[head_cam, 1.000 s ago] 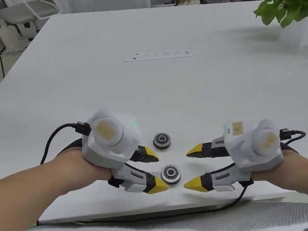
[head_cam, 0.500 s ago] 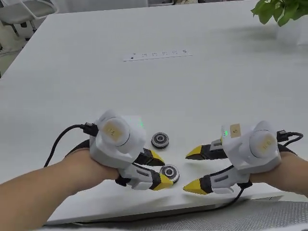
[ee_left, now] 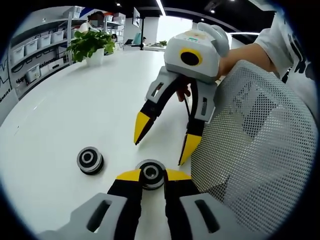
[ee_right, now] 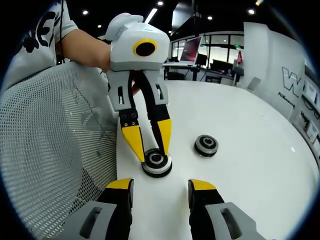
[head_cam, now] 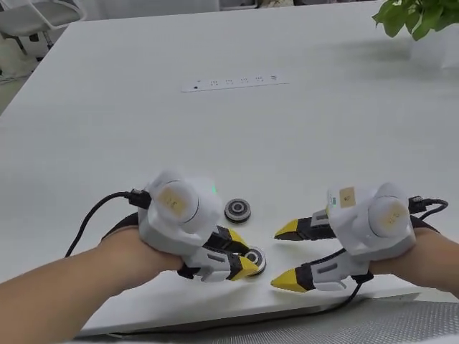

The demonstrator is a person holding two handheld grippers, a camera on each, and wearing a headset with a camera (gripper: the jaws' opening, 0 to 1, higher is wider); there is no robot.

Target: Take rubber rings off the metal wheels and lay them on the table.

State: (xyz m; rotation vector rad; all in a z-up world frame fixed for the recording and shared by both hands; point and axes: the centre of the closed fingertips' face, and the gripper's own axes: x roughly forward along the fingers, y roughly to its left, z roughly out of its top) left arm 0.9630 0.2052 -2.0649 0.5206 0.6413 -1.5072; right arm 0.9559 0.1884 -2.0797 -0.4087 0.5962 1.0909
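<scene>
Two metal wheels with black rubber rings lie flat near the white table's front edge. The near wheel (head_cam: 254, 259) (ee_left: 151, 173) (ee_right: 156, 163) sits between the yellow tips of my left gripper (head_cam: 242, 252) (ee_left: 151, 175) (ee_right: 151, 149), whose jaws press on its two sides. The far wheel (head_cam: 237, 210) (ee_left: 90, 160) (ee_right: 206, 144) lies free a little behind it. My right gripper (head_cam: 285, 256) (ee_right: 160, 186) (ee_left: 162, 142) faces the near wheel from the right, a short gap away, jaws wide apart and holding nothing.
A white power strip (head_cam: 233, 82) lies flat at mid table. A potted plant (head_cam: 412, 18) (ee_left: 92, 45) stands at the far right corner. A mesh chair back (ee_left: 250, 150) (ee_right: 50, 150) is close behind the table's front edge (head_cam: 215, 315). Black cables trail from both grippers.
My left gripper moved right onto the near wheel and its jaws narrowed around it. The right gripper stayed open and barely moved.
</scene>
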